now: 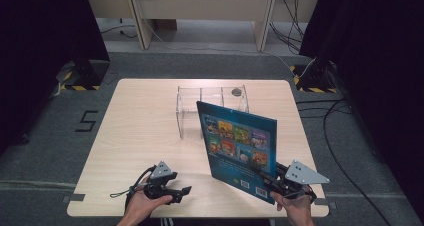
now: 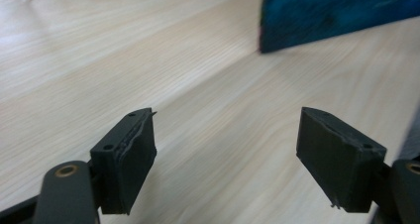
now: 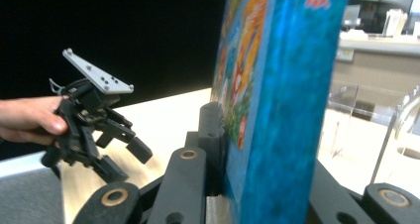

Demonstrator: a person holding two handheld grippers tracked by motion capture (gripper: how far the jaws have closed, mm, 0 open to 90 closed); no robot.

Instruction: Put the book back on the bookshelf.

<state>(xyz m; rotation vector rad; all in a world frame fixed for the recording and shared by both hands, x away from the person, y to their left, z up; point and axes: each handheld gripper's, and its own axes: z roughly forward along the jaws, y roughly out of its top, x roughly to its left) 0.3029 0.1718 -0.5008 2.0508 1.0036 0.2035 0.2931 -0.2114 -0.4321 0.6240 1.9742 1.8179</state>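
Observation:
A blue picture book [image 1: 239,148] stands upright and tilted above the table's right front, its back cover with a grid of small pictures and a barcode facing me. My right gripper [image 1: 270,178] is shut on the book's lower right corner; in the right gripper view the book [image 3: 282,100] rises edge-on between the jaws. My left gripper [image 1: 180,193] rests open near the front edge, left of the book, nothing between its pads [image 2: 131,157]. The book's corner [image 2: 337,11] shows at the top right of the left gripper view. The left gripper [image 3: 121,154] also appears in the right gripper view.
A clear plastic organizer [image 1: 212,103] with compartments stands at the table's middle back, behind the book, a small round grey thing [image 1: 236,91] at its back right. The light wooden table [image 1: 135,131] is bare on its left. Cables and stands lie on the floor around.

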